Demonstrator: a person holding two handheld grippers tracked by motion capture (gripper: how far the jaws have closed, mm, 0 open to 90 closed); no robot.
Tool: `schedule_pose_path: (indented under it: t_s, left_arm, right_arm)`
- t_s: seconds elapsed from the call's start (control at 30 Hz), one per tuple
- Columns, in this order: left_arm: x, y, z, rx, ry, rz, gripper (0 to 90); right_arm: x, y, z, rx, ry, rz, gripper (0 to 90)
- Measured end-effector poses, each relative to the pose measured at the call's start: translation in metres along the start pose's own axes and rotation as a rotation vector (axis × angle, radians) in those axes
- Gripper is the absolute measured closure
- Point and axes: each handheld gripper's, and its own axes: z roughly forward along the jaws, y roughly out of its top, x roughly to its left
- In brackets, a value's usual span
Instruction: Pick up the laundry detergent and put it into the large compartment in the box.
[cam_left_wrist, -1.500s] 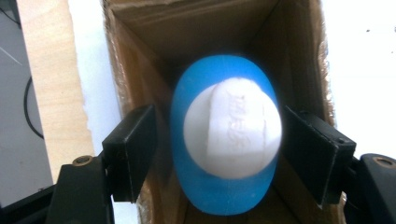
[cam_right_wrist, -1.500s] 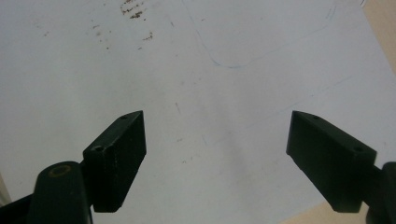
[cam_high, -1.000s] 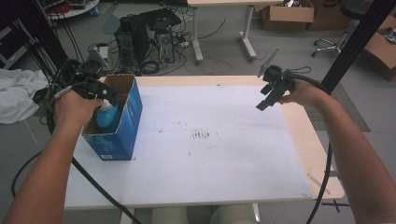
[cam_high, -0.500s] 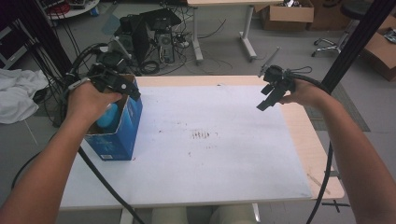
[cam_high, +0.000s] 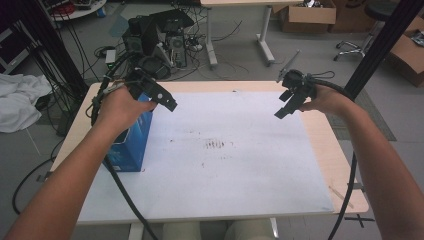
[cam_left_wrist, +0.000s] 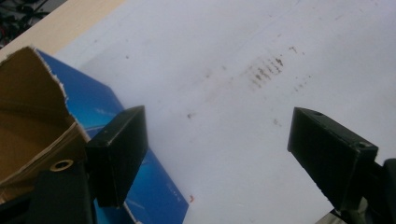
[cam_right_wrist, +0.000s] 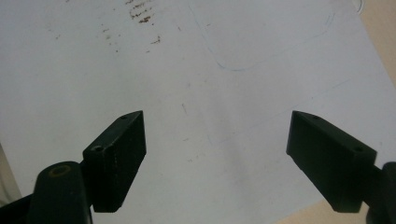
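A blue cardboard box (cam_high: 134, 142) with an open top stands at the table's left edge; in the left gripper view its brown inside (cam_left_wrist: 28, 107) shows at the left. My left gripper (cam_high: 167, 101) hovers above the box's far right corner, pointing out over the white sheet (cam_high: 240, 170). Its jaws have just been opening, and they stand wide apart with nothing between them (cam_left_wrist: 217, 121). My right gripper (cam_high: 284, 106) is held still above the sheet's far right corner, open and empty (cam_right_wrist: 217, 116). The hand hides what lies in the box.
Brown smudges (cam_high: 215, 145) mark the middle of the sheet. Bare wooden tabletop (cam_high: 345, 170) runs along the right edge. Behind the table are computer cases (cam_high: 160, 35), cables and cardboard boxes (cam_high: 305, 15) on the floor; a white cloth (cam_high: 20, 107) lies at the left.
The left hand has lifted out of the blue box and moved to the right and away, its jaws spreading. The right hand has stayed where it was.
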Motion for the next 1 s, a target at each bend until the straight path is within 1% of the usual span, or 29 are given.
schedule_pose_path:
  t_s: [0.1,0.23,0.3,0.33,0.37,0.47,0.53,0.63,0.67,0.73,0.83,1.0]
  left_arm:
    - [-0.008,0.003,0.005,0.004,-0.004,0.034,19.9]
    - [-0.018,0.007,0.016,0.017,-0.010,0.078,19.6]
    - [-0.024,0.010,0.022,0.037,-0.025,0.119,19.3]
    - [-0.026,0.011,0.023,0.040,-0.028,0.133,19.1]
    - [-0.029,0.013,0.026,0.045,-0.034,0.157,19.1]
    - [-0.035,0.017,0.031,0.054,-0.055,0.203,19.1]
    - [-0.040,0.019,0.034,0.052,-0.070,0.232,19.1]
    - [-0.047,0.021,0.039,0.064,-0.092,0.288,19.1]
    - [-0.051,0.022,0.041,0.071,-0.099,0.313,19.0]
    - [-0.054,0.023,0.043,0.079,-0.105,0.343,19.1]
    - [-0.060,0.024,0.044,0.081,-0.122,0.367,19.4]
    - [-0.072,0.023,0.044,0.088,-0.139,0.433,19.6]
  right_arm:
    - [0.001,0.000,0.000,-0.004,0.001,-0.005,19.8]
    - [0.002,0.001,0.001,-0.007,0.005,-0.002,19.7]
    - [0.002,0.002,0.003,-0.006,0.005,-0.006,19.7]
    - [0.002,0.002,0.003,-0.003,0.008,-0.001,19.6]
    - [0.003,0.002,0.003,-0.005,0.009,0.000,19.6]
    - [0.004,0.003,0.006,-0.008,0.013,0.000,19.5]
    - [0.005,0.003,0.007,-0.002,0.013,-0.002,19.5]
    - [0.006,0.003,0.006,0.000,0.014,-0.003,19.6]
    - [0.006,0.003,0.006,-0.004,0.014,-0.003,19.5]
    - [0.007,0.003,0.005,-0.007,0.013,-0.005,19.5]
    - [0.007,0.003,0.004,-0.007,0.015,-0.006,19.6]
    - [0.006,0.003,0.004,-0.006,0.015,-0.009,19.5]
